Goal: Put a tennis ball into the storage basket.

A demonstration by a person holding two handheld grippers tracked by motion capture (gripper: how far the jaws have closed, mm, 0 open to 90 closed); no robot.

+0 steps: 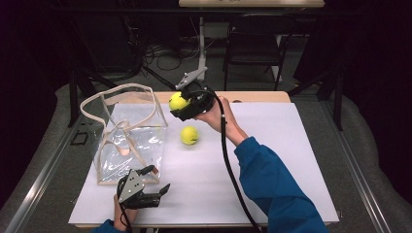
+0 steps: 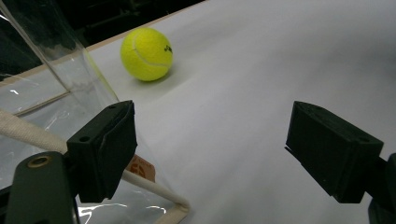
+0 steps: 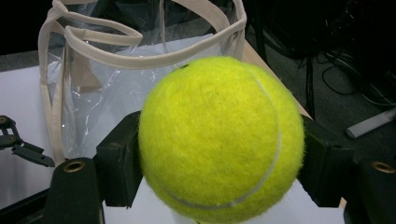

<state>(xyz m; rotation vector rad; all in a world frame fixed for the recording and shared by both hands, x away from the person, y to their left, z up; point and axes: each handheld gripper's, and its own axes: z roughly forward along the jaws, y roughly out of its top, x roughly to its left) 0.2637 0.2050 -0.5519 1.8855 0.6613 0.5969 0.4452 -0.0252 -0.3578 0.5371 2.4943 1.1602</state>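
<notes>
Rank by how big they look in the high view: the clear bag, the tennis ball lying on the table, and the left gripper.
1. clear bag, by far the largest.
2. left gripper, though it sits nearer the camera.
3. tennis ball on the table, the smallest.

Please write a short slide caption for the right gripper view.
Right gripper clamps a yellow tennis ball before the clear tote bag.

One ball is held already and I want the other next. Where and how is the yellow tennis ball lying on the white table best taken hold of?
Grip the loose yellow tennis ball across its widest middle, coming from above: it is round and sits free of the clear bag.
</notes>
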